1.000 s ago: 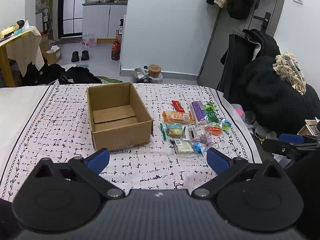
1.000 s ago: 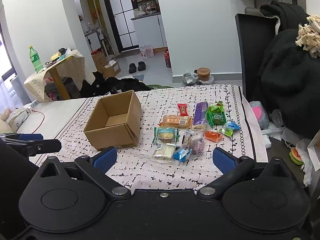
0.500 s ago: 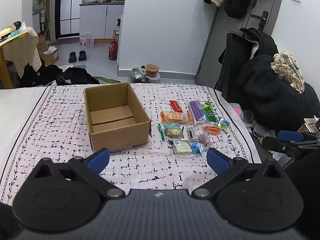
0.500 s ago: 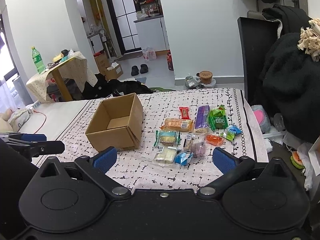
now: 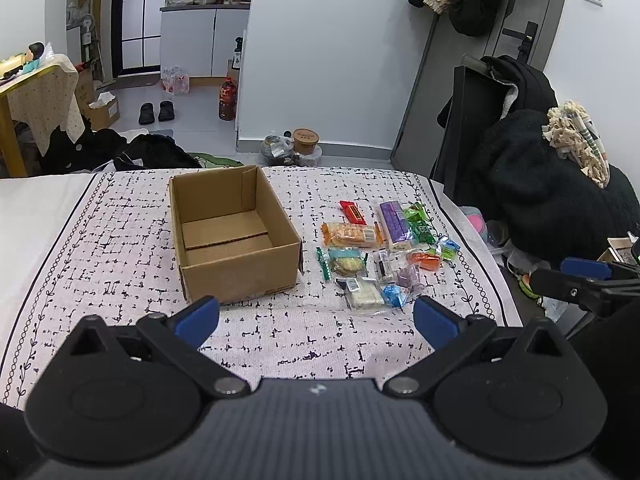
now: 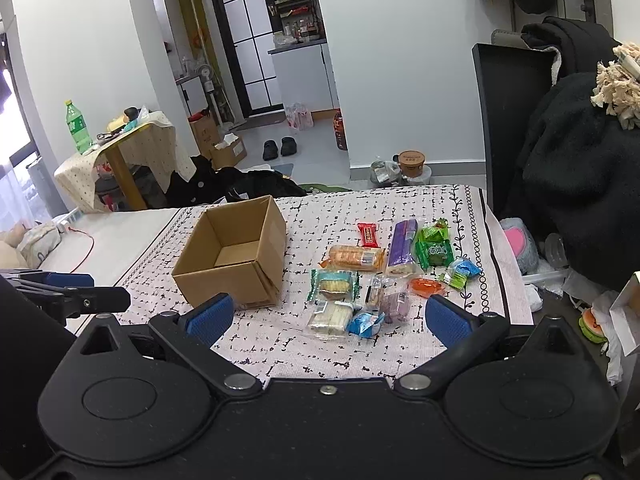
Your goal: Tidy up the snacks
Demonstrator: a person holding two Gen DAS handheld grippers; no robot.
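An empty open cardboard box (image 5: 232,236) (image 6: 236,256) stands on a patterned cloth-covered table (image 5: 120,248). To its right lie several wrapped snacks: an orange biscuit pack (image 5: 351,234) (image 6: 355,257), a purple bar (image 5: 394,226) (image 6: 402,246), a red bar (image 5: 352,212), green packets (image 6: 434,246) and a pale cake pack (image 5: 363,295) (image 6: 330,316). My left gripper (image 5: 316,320) hangs open above the table's near edge, in front of the box. My right gripper (image 6: 328,318) is open too, just short of the nearest snacks. Neither holds anything.
A black chair piled with dark clothes (image 5: 552,184) stands close off the table's right edge. On the floor beyond the far edge are a paper tub (image 5: 306,140), dark bags (image 5: 156,156) and shoes (image 5: 156,112). A small draped table (image 6: 120,160) stands far left.
Both grippers have drawn back and risen slightly, so the box and snacks look a little smaller and farther. Nothing on the table has moved; both stay open.
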